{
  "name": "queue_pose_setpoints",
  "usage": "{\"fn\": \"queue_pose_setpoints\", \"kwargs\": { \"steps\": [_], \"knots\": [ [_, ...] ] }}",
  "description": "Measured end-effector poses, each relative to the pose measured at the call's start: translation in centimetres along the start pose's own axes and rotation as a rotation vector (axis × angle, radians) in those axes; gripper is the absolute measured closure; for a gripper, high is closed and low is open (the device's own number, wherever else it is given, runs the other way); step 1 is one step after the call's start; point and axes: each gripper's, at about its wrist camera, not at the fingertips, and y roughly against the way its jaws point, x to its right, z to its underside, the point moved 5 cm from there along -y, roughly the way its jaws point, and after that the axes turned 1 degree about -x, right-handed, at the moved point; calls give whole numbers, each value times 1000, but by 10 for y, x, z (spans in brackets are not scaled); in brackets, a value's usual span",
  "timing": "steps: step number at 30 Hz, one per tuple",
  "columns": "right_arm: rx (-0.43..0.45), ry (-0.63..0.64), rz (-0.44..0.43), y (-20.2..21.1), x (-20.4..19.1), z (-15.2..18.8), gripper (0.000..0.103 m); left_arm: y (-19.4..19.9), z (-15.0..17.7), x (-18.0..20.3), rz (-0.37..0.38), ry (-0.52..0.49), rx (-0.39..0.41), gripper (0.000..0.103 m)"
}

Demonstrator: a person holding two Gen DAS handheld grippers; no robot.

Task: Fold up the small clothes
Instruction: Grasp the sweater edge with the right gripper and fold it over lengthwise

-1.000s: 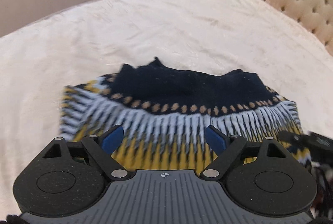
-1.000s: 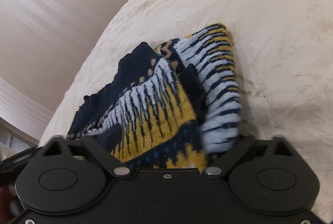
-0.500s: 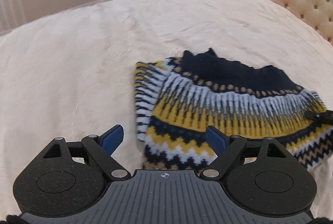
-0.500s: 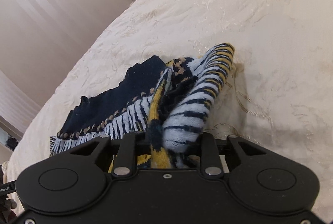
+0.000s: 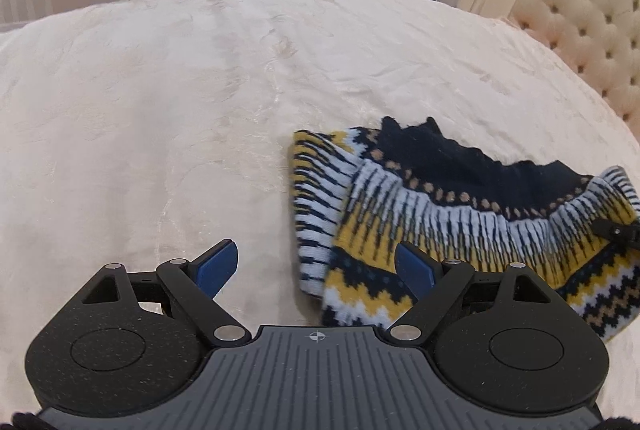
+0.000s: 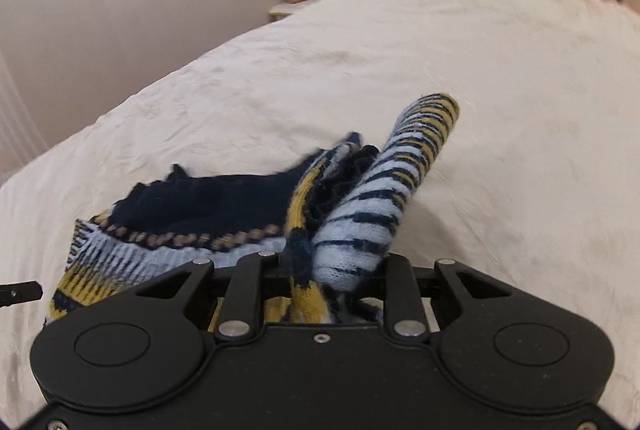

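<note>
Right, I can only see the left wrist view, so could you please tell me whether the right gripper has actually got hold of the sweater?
Observer: Yes, the right gripper is shut on a bunched fold of the sweater, right beside a sleeve.
Operator: Thank you. Is that sleeve lying flat on the bed?
Observer: No, the striped sleeve sticks out ahead of the gripper and looks raised off the bed.
</note>
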Motion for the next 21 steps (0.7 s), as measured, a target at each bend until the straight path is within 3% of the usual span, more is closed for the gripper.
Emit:
{"fn": "queue_pose_setpoints", "kwargs": {
  "steps": [7, 14, 21],
  "knots": [
    [5, 67, -57, -12, -74, -13, 72, -3, -7, -21, 11, 45, 2, 17],
    [-23, 154, -142, -31, -150, 1, 73, -3, -12, -41, 12, 92, 18, 17],
    [-69, 331, -101, -53, -192, 38, 71, -5, -15, -46, 25, 121, 22, 17]
  ]
}}
